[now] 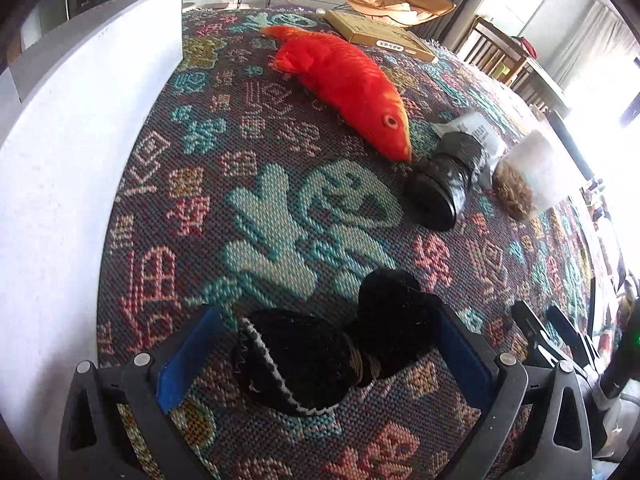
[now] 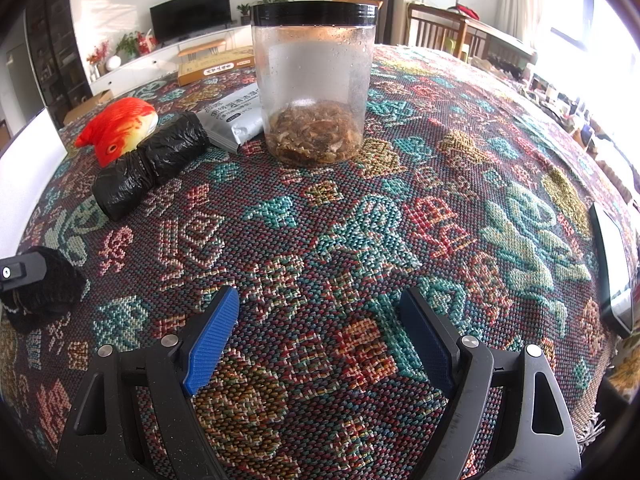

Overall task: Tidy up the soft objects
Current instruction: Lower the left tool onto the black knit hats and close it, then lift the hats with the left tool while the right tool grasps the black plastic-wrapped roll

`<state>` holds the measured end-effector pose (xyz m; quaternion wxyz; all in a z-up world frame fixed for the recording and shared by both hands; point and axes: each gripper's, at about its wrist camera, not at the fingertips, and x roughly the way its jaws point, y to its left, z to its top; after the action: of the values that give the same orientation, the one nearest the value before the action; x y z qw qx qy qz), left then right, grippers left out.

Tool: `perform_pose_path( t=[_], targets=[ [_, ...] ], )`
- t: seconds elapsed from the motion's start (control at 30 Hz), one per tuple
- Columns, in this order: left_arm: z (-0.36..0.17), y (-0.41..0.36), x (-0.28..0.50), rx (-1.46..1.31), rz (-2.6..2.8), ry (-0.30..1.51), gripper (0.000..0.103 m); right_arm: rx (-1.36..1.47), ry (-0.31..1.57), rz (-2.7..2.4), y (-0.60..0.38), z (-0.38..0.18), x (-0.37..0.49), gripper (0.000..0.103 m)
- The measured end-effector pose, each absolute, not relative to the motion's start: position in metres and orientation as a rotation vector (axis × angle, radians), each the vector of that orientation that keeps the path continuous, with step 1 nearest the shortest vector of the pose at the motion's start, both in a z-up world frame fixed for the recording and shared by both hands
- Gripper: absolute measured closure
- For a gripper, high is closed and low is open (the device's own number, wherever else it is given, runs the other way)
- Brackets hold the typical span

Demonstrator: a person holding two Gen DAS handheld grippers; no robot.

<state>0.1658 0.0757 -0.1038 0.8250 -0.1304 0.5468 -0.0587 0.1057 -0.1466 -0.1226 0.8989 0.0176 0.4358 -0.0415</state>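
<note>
A black knitted soft item with white trim (image 1: 316,352) lies on the patterned cloth between the jaws of my left gripper (image 1: 326,316). The jaws are wide open around it and do not squeeze it. It also shows at the left edge of the right wrist view (image 2: 44,292). A red plush fish (image 1: 344,84) lies further back, its head also in the right wrist view (image 2: 120,128). A black plastic bag roll (image 1: 444,184) lies by the fish's nose, and it shows in the right wrist view too (image 2: 148,164). My right gripper (image 2: 320,300) is open and empty above the cloth.
A clear jar with a black lid and brown contents (image 2: 314,84) stands ahead of the right gripper. A grey pouch (image 2: 236,120) lies beside it. A flat cardboard box (image 1: 380,34) lies at the back. A white box wall (image 1: 80,140) stands left. A phone (image 2: 612,268) lies right.
</note>
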Motion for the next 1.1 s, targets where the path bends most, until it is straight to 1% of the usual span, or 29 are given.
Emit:
perform_pose_path(
  t=[0.1,0.27,0.47,0.6,0.8,0.9,1.03,1.1],
  targets=[
    [-0.105,0.064,0.147,-0.269,-0.2,1.198,0.0,0.036,0.902,-0.086,-0.147,-0.123,0.106,0.018],
    [-0.103,0.045,0.13,-0.146,-0.292,1.215,0.0,0.036,0.902,-0.086,-0.147,-0.123,0.106,0.018],
    [-0.104,0.022,0.128,0.059,-0.265,1.162,0.0,0.037,0.902,-0.086,-0.146,-0.123,0.106,0.018],
    [-0.11,0.01,0.145,0.226,-0.114,1.119,0.001,0.037,0.902,-0.086,-0.145,-0.122,0.105,0.018],
    [-0.082,0.015,0.126,0.317,-0.119,1.131,0.0,0.039,0.902,-0.086,-0.145,-0.123,0.105,0.018],
    [-0.075,0.013,0.115,0.377,-0.104,1.107,0.0,0.038,0.902,-0.086,-0.146,-0.123,0.105,0.018],
    [-0.075,0.005,0.13,0.468,-0.081,1.037,0.0,0.038,0.901,-0.085,-0.146,-0.123,0.105,0.018],
    [-0.092,0.003,0.151,0.509,-0.06,1.035,0.0,0.039,0.901,-0.083,-0.146,-0.123,0.105,0.018]
  ],
)
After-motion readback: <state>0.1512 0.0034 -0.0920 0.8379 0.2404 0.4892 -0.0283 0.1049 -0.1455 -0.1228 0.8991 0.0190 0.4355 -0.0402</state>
